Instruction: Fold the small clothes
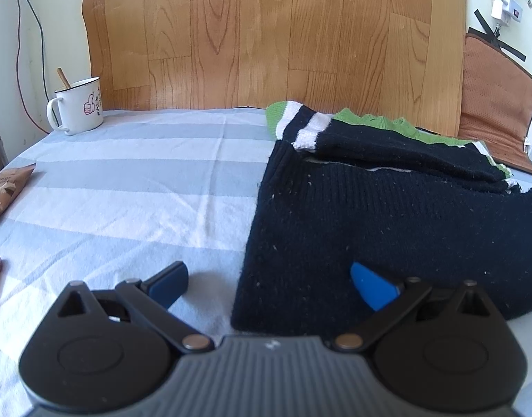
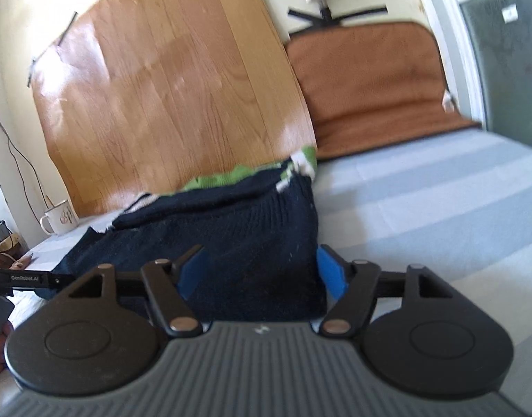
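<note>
Striped blue-and-white cloth (image 1: 127, 187) covers the work surface; a wood-grain panel (image 1: 266, 34) stands against the wall behind it.

My left gripper (image 1: 267, 281) hangs low over the near edge, jaws wide apart, nothing between the blue pads (image 1: 372, 288). The left pad is over bare cloth, the right one over the dark sweater (image 1: 387, 215); I can't tell whether either touches.

My right gripper (image 2: 262, 274) has its jaws apart too, straddling the sweater's near right corner. The knit sits between the pads with gaps on both sides, so no clamp. This view is blurred; contact underneath can't be judged.

The sweater lies flat on the right half of the cloth, black knit, a sleeve with white and green bands (image 1: 300, 121) folded across its top. Its right edge is cut off in the left view.

Further out: white mug (image 1: 80, 106) with a stick in it at the far left, a brown packet (image 1: 5, 187) cut by the frame, a brown cushion (image 2: 370, 87) propped at the far right. In the right view, my left tool and hand show only partly at the lower left.
</note>
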